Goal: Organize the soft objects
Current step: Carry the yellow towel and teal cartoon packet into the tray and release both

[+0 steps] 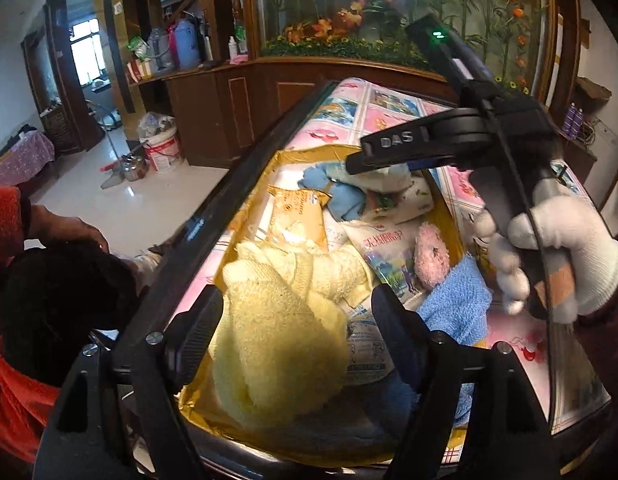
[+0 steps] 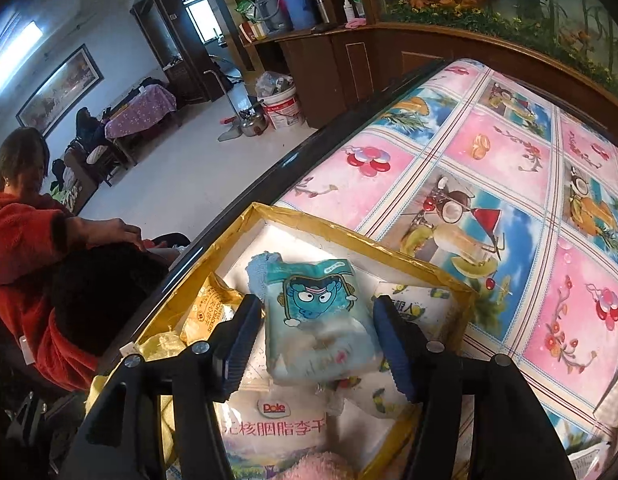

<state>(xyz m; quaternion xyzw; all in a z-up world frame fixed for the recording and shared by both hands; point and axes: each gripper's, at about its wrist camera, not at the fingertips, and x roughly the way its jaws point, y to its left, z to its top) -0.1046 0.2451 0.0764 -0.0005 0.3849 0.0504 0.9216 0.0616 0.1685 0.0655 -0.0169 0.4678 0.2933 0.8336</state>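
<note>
On the left, our left gripper (image 1: 297,344) hangs over the near end of the gold-rimmed box (image 1: 309,151), which sits on the tabletop (image 2: 509,152) against its left edge. Its fingers (image 1: 197,332) stand apart, released, and the yellow knitted cloth (image 1: 277,344) lies bunched straight ahead between them, spilling from the box's near left corner toward its middle. We cannot tell whether either finger touches the cloth; it looks loose, not pinched.

Moving right through the box, an orange snack packet (image 1: 297,208) leans by the left wall, a Dole dried-plum bag (image 2: 275,424) lies flat in the middle, and a pink plush toy (image 1: 431,256) and a blue towel (image 1: 457,304) sit at the right wall.

At the far end, our right gripper (image 2: 319,344) is over the box, held in a white-gloved hand (image 1: 561,248). Its fingers (image 2: 393,344) are spread, and the teal cartoon packet (image 2: 323,320) lies directly between them, its long axis running away from us along the fingers, resting tilted on the other packets. The blue pads stand just beside its two long edges, with no squeeze showing.

We judge the right hand the nearer to a grasp: the packet's narrow width already spans the gap, so closing would catch it across its sides.
</note>
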